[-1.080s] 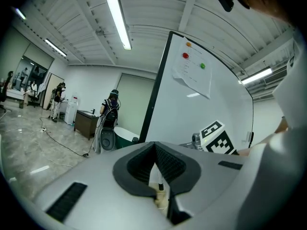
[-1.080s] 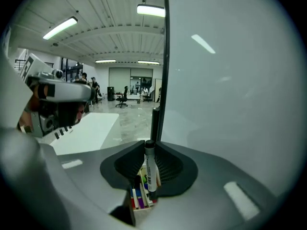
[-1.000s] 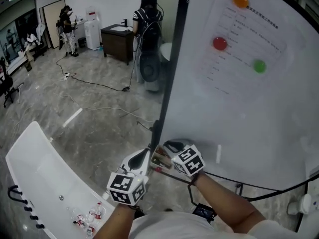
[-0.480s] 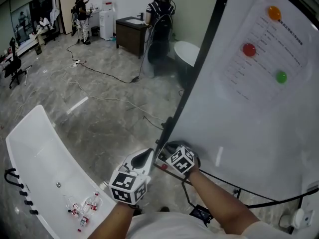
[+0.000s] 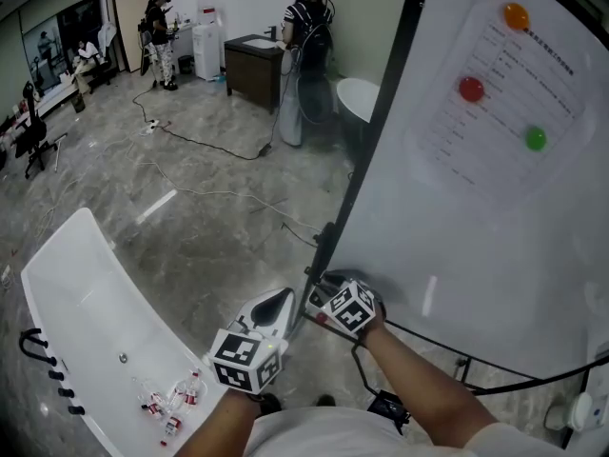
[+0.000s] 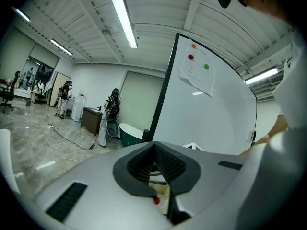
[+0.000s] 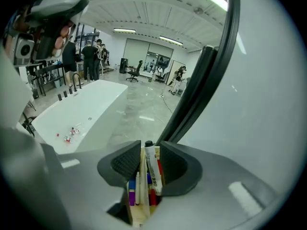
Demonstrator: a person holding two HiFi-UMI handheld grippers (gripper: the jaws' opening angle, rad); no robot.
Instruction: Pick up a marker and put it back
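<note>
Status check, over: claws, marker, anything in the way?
Left claw shut, empty. Right claw just opened, pads astride marker. Marker seated in wooden holder. Nothing blocking.

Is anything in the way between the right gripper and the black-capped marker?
Nothing visible is. The fingers of the right gripper have just been opening, and the black-capped marker stands right between them, in the wooden holder beside other markers.

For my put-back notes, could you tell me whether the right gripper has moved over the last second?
Yes. The right gripper has shifted left, closer to the whiteboard post; its jaws have just been opening, with a marker between them.
</note>
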